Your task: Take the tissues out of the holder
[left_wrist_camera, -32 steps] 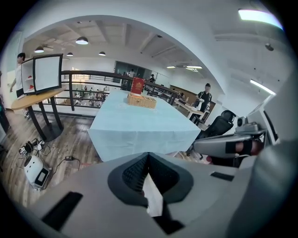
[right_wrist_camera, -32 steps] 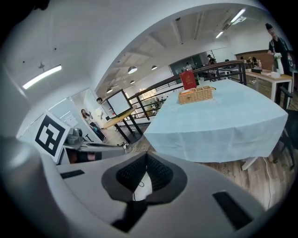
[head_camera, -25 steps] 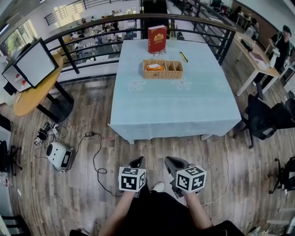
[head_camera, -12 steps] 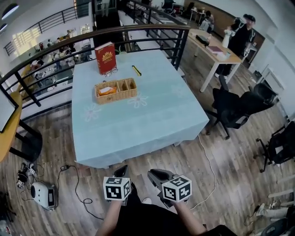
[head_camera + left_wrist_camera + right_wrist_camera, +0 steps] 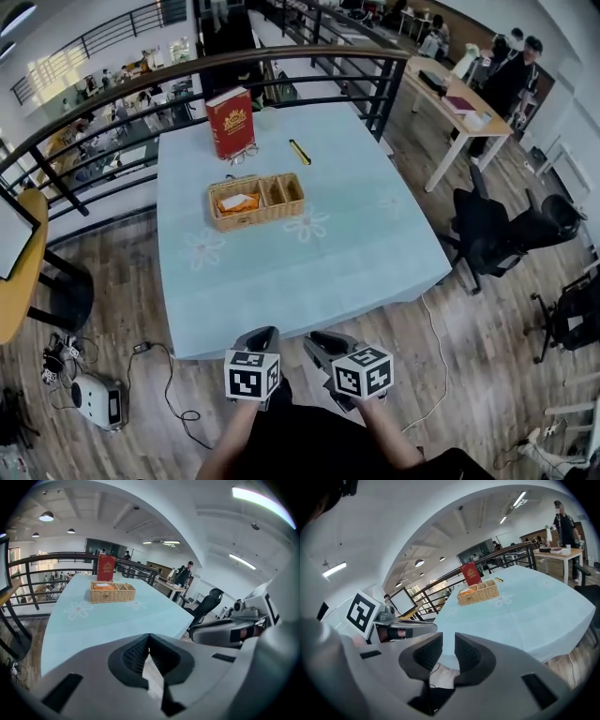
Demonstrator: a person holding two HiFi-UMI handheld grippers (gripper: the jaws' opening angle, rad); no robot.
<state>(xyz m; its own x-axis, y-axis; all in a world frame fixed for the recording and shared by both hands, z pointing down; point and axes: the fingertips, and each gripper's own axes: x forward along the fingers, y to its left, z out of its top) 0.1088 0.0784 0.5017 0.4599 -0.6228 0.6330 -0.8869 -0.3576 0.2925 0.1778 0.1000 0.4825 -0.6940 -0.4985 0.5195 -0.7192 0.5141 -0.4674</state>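
Tissues (image 5: 234, 202) seen untouched in basket (image 5: 260, 222) left compartment | basket brought nearer than a second ago | left gripper (image 5: 262, 335) clenched, empty; right gripper (image 5: 323, 338) jaws just parted slightly, empty; both well short of basket | approach judged underway

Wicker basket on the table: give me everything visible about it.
The rectangular tan wicker basket sits flat on the light blue tablecloth, near the upright red book. Dividers split it: the large compartment at the head view's left holds an orange tissue pack topped with white; the smaller right ones look empty. Nothing else touches it.
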